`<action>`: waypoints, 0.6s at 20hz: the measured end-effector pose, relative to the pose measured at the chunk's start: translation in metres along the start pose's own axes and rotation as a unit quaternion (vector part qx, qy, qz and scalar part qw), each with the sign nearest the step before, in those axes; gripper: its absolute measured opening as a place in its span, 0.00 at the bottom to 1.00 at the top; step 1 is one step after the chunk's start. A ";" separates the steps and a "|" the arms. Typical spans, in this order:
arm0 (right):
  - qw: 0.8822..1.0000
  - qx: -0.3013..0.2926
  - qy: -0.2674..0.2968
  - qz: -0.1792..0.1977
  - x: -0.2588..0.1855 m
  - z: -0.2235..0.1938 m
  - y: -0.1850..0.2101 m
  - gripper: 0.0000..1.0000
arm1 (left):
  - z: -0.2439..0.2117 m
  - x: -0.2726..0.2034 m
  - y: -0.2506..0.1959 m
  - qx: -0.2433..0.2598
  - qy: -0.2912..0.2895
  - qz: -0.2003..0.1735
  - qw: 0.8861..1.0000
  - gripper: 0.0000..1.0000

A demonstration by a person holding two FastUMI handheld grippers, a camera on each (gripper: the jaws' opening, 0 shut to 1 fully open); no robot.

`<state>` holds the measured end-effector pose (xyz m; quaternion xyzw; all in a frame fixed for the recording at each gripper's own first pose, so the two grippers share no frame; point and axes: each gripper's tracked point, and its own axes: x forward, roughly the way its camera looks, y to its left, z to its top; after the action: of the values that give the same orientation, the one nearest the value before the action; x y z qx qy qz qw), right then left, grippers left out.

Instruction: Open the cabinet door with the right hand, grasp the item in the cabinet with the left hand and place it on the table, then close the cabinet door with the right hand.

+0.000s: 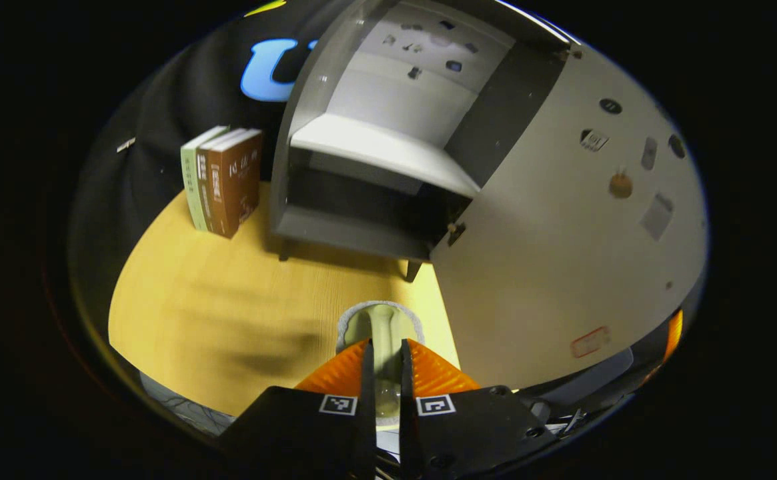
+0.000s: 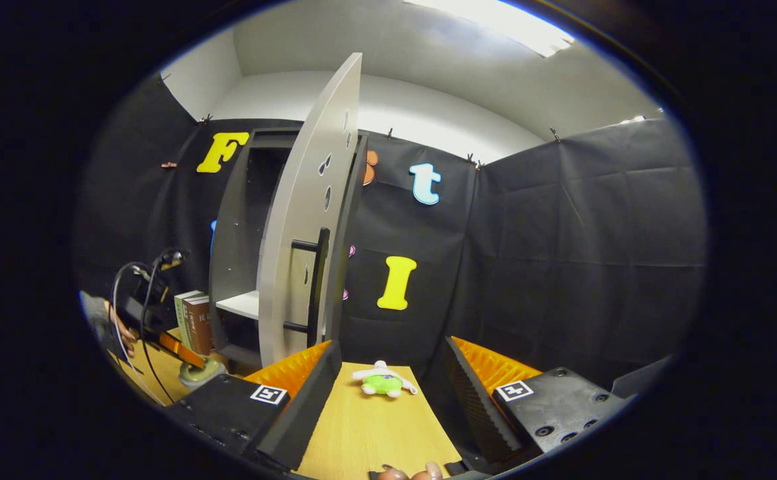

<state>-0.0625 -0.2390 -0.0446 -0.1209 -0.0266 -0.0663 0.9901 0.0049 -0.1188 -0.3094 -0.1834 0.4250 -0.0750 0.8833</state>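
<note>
Left gripper (image 1: 386, 347) was clamped on a pale stemmed cup (image 1: 381, 327) before the cabinet (image 1: 361, 167); probably rigid, slippery, best gripped mid-stem. Right gripper (image 2: 388, 373) gaped wide, empty.

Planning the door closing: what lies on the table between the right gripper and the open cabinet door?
In the right gripper view, bare table; a green plush toy sits beside, nearer the wall than the cabinet door.

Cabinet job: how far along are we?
Done: the cabinet door stands open and the shelves look bare. In hand: the left gripper is shut on a pale item low over the table, in front of the cabinet. Left: release the item, then the open right gripper, off the door handle, shuts the door.
</note>
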 end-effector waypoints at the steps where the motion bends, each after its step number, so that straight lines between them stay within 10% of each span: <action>1: 1.000 -0.006 -0.003 0.001 0.004 -0.001 -0.002 0.97 | -0.012 0.016 0.003 -0.013 0.006 0.002 1.000 0.18; 12: 0.999 0.024 0.026 0.034 0.043 -0.037 -0.012 0.97 | -0.113 0.138 0.058 0.005 0.061 0.101 0.993 0.20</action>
<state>-0.0204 -0.2647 -0.0744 -0.0957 0.0017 -0.0348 0.9948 0.0015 -0.1341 -0.4964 -0.1297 0.4937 0.0018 0.8599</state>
